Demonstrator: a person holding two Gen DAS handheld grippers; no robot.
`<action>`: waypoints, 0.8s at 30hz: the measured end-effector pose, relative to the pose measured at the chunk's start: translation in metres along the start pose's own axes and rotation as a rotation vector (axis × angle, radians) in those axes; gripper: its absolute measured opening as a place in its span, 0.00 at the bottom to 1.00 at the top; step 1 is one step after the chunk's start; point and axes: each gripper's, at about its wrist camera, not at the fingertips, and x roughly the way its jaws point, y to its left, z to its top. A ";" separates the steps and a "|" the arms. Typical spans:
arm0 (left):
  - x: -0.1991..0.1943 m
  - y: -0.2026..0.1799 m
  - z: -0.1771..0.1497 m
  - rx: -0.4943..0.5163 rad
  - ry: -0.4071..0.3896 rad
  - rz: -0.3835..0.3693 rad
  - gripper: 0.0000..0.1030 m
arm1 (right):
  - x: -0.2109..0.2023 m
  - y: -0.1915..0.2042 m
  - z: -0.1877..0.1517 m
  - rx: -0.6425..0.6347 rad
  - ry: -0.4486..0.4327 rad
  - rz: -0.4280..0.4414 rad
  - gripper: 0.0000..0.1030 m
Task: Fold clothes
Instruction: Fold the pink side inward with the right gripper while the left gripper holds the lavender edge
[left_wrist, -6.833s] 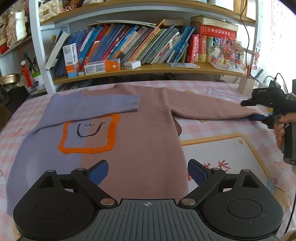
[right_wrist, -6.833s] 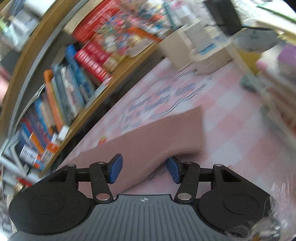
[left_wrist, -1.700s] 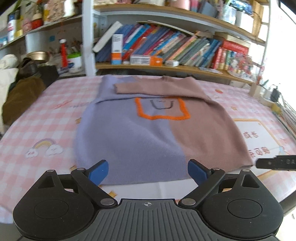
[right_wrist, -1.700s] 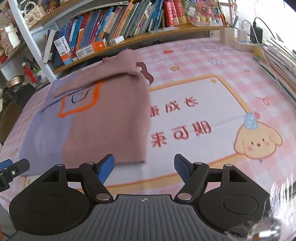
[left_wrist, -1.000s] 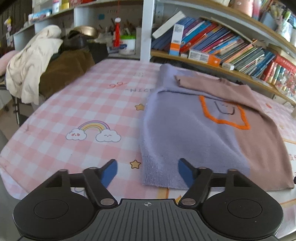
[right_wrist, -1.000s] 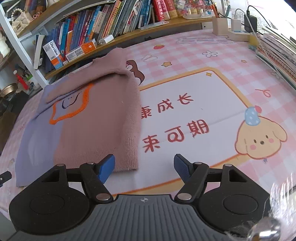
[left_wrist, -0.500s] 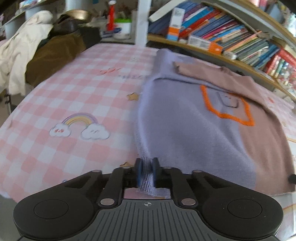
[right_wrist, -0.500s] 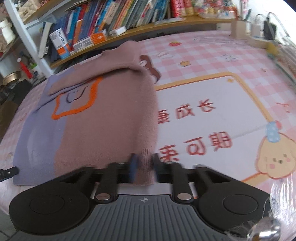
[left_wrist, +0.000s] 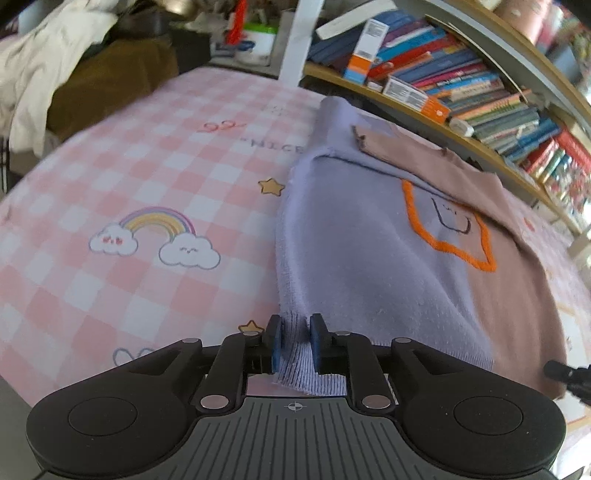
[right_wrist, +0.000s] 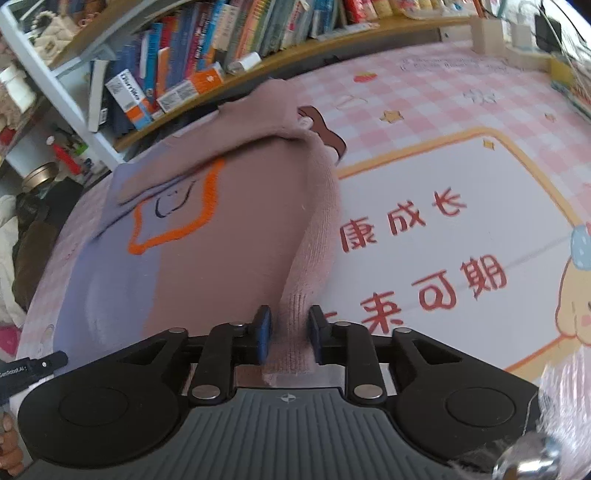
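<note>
knit sweater (left_wrist: 369, 258) hem corners pinched in tools (left_wrist: 294, 341) (right_wrist: 287, 338)

The tablecloth (left_wrist: 207, 155) reads "NICE"; its white panel (right_wrist: 461, 221) bears inverted red Chinese characters.

Bright daylight (prob. window, right); edges warped, motion-blurred bkgd.

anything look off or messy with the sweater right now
Nothing damaged. The sweater lies mostly flat with both sleeves folded across the chest. Only its bottom hem is bunched, where the left tongs pinch the lilac corner and the right tongs the pink corner.
</note>
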 end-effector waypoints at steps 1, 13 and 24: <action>0.000 0.001 0.000 -0.009 -0.007 -0.008 0.18 | 0.001 -0.001 -0.001 0.006 0.000 0.003 0.26; 0.005 0.002 0.004 -0.006 0.015 -0.058 0.04 | 0.003 -0.014 0.003 0.063 0.035 0.031 0.09; -0.023 0.004 -0.007 -0.031 -0.008 -0.108 0.04 | -0.034 -0.026 -0.009 0.103 0.004 0.071 0.09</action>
